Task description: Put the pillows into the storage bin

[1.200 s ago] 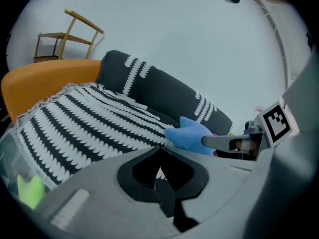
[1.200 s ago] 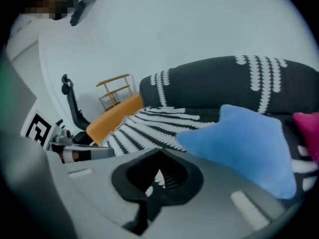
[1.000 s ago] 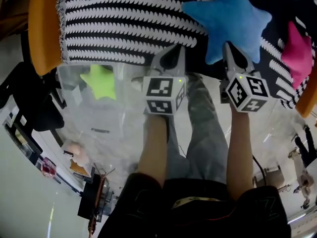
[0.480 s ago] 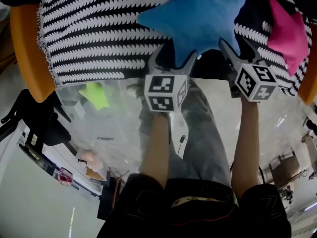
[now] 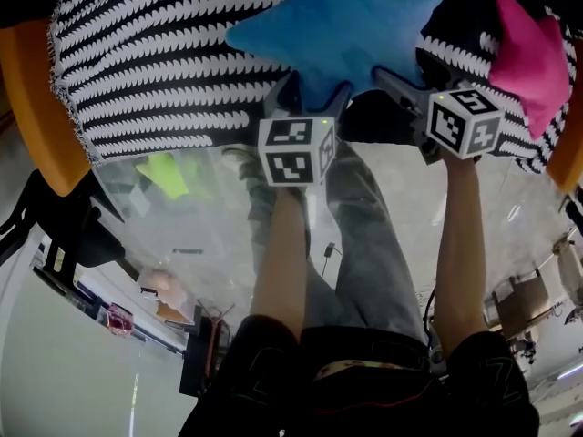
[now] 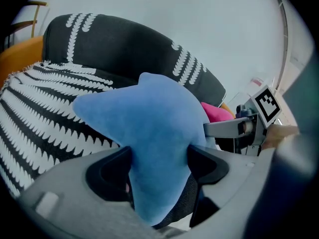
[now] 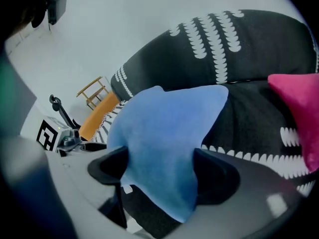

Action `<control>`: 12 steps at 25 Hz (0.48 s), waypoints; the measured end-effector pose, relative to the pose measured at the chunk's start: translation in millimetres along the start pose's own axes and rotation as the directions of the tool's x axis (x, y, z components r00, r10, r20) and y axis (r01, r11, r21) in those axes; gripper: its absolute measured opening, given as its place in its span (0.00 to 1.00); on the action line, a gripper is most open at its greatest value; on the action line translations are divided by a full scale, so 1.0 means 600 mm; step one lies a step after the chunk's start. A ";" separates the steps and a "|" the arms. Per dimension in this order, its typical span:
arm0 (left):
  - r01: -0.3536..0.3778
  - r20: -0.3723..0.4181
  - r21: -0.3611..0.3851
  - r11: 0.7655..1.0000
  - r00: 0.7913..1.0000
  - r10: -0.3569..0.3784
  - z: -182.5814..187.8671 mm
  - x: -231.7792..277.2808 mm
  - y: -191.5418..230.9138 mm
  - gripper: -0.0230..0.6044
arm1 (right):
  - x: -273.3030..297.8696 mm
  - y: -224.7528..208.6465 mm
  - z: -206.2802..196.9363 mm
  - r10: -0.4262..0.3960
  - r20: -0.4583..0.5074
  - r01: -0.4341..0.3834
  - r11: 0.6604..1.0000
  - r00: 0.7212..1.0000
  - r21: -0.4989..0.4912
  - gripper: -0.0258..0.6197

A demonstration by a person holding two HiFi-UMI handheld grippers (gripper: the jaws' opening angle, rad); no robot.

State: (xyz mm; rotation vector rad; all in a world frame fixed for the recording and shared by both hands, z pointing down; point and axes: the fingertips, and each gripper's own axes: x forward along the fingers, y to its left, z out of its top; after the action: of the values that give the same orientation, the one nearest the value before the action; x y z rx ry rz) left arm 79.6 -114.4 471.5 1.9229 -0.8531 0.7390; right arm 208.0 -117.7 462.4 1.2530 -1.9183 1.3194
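Both grippers have advanced from above the bin to the sofa edge, their jaws just opening on the way. Nearest, clear plastic storage bin [image 5: 205, 248] holds one lime-green star pillow [image 5: 164, 173]: first item apparently done. Then left gripper [image 5: 308, 98] and right gripper [image 5: 410, 78] stand spread wide, each straddling a lower point of the blue plush star pillow [image 5: 337, 21], not yet clamped. It lies on the black-and-white patterned sofa throw [image 5: 155, 71]. Farther right, pink plush pillow [image 5: 528, 57] waits. Judged: two pillows left.

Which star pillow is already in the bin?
The green star, inside the clear bin; the blue star and pink star lie on the sofa.
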 end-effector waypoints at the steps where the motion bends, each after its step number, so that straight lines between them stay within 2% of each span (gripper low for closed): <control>1: 0.001 0.002 -0.004 1.000 1.000 -0.001 -0.002 0.000 0.009 0.63 | 0.008 0.007 0.000 0.002 0.003 -0.002 1.000 1.000 -0.005 0.69; 5: -0.010 0.033 -0.020 1.000 0.999 0.010 -0.005 -0.004 0.022 0.55 | 0.018 0.027 0.000 -0.012 -0.007 0.012 0.999 1.000 -0.033 0.61; 8: -0.031 0.087 -0.042 0.999 0.996 0.034 -0.006 -0.017 0.016 0.49 | 0.006 0.040 0.005 -0.028 0.009 0.029 0.997 1.000 -0.071 0.56; 12: -0.026 0.140 -0.097 0.995 0.989 0.040 -0.013 -0.056 0.021 0.47 | -0.006 0.081 0.007 -0.016 0.018 0.018 0.994 1.000 -0.106 0.52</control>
State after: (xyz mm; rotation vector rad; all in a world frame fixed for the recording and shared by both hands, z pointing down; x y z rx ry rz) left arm 48.9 -103.0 455.2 1.8969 -0.9922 0.5753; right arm 167.4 -114.9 435.7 1.2297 -1.9582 1.1853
